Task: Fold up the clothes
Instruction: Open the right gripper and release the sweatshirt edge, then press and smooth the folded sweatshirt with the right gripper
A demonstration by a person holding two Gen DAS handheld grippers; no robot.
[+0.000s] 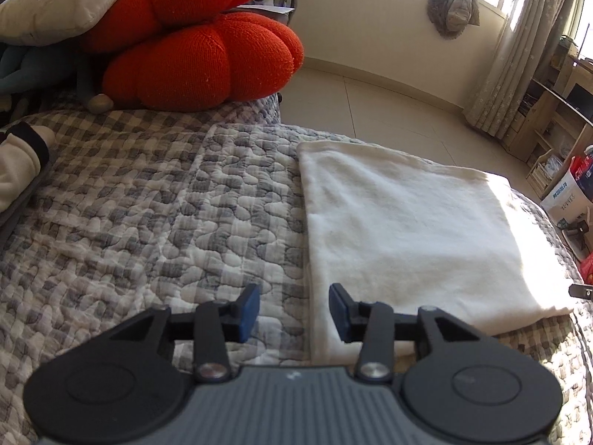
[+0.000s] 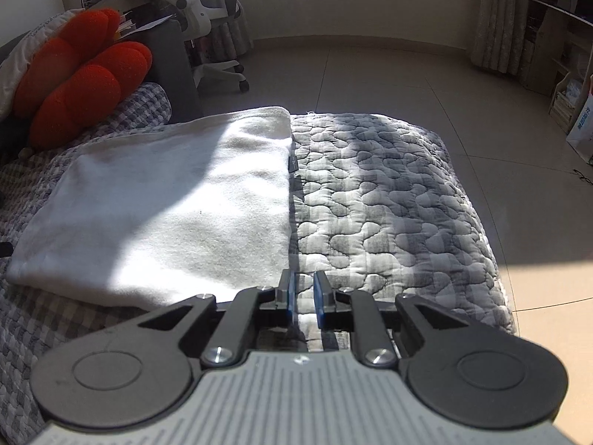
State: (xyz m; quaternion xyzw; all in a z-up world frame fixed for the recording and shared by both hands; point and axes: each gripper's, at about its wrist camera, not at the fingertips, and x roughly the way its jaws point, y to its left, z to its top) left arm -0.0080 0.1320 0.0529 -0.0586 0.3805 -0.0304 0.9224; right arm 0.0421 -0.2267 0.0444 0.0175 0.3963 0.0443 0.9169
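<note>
Left wrist view, going from left edge to right. Lying at far left, a cream sleeve with dark cuff (image 1: 22, 163); bulging at upper left, an orange pumpkin cushion (image 1: 196, 48); spreading across the middle, the grey quilted bed cover (image 1: 148, 215). Hovering low at bottom centre, the left claw (image 1: 294, 313), jaws standing wide apart, gripping nothing. Lying right of centre, the white folded garment (image 1: 407, 230), flat on the bed, long axis running away from the camera toward the upper right of the frame. Straddling its near left corner: one fingertip over the quilt, the other over white cloth.

Right wrist view, same order. Sitting at upper left, the cushion (image 2: 81, 85) again. Filling the left half of the frame, the garment (image 2: 166, 207), its straight right edge running from bottom centre up the frame, a small dark tag (image 2: 292, 163) showing along it. Pointing level along that edge, the right claw (image 2: 304, 296), jaws nearly together with a narrow gap, apparently clasping nothing. Stretching right, bare quilt (image 2: 389, 204), then tiled floor (image 2: 407, 85).

Judging both claws equally near, one per near corner; probably needing to pinch those corners next and carry them along the long axis.
</note>
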